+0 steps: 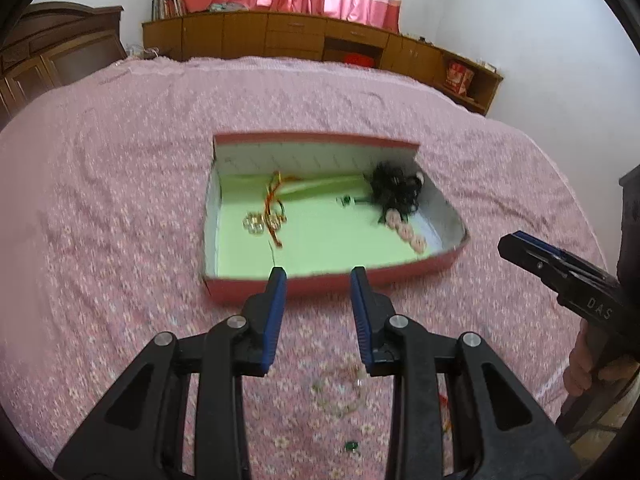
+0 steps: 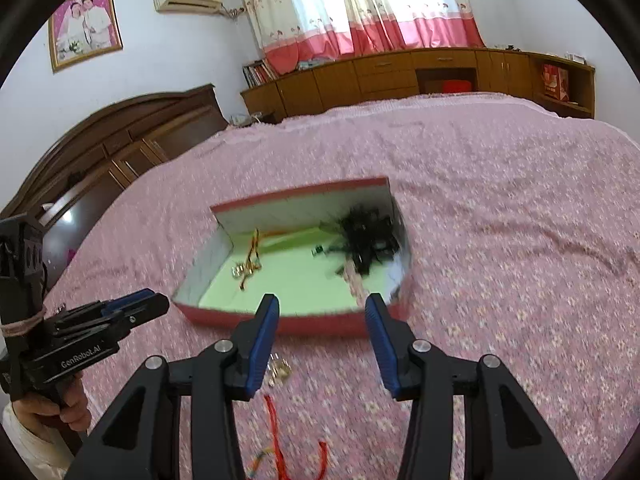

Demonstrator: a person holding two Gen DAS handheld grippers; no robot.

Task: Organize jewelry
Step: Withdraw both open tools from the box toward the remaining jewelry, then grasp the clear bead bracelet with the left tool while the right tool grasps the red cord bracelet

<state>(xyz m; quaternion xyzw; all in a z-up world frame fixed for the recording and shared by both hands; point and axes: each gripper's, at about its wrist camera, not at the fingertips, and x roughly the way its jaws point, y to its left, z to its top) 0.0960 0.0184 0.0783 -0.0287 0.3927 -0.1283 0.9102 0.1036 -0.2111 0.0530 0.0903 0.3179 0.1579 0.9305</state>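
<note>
A red box (image 1: 332, 286) with a green floor lies open on the pink bedspread; it also shows in the right wrist view (image 2: 320, 324). Inside are a red-and-gold cord with clear beads (image 1: 272, 208), a small green piece (image 1: 347, 200), black hair ties (image 1: 394, 190) and pink beads (image 1: 408, 232). My left gripper (image 1: 319, 276) is open and empty, just short of the box's near wall. A clear bead bracelet (image 1: 344, 392) and a green bead (image 1: 352, 446) lie under it. My right gripper (image 2: 322, 304) is open and empty. A gold trinket (image 2: 280, 370) and red cord (image 2: 280, 436) lie below it.
The pink floral bedspread (image 1: 120, 200) fills the scene. A dark wooden headboard (image 2: 120, 140) stands at the left, low wooden cabinets (image 1: 280, 36) along the far wall under pink curtains. The other gripper shows at the side of each view (image 1: 560, 272) (image 2: 120, 312).
</note>
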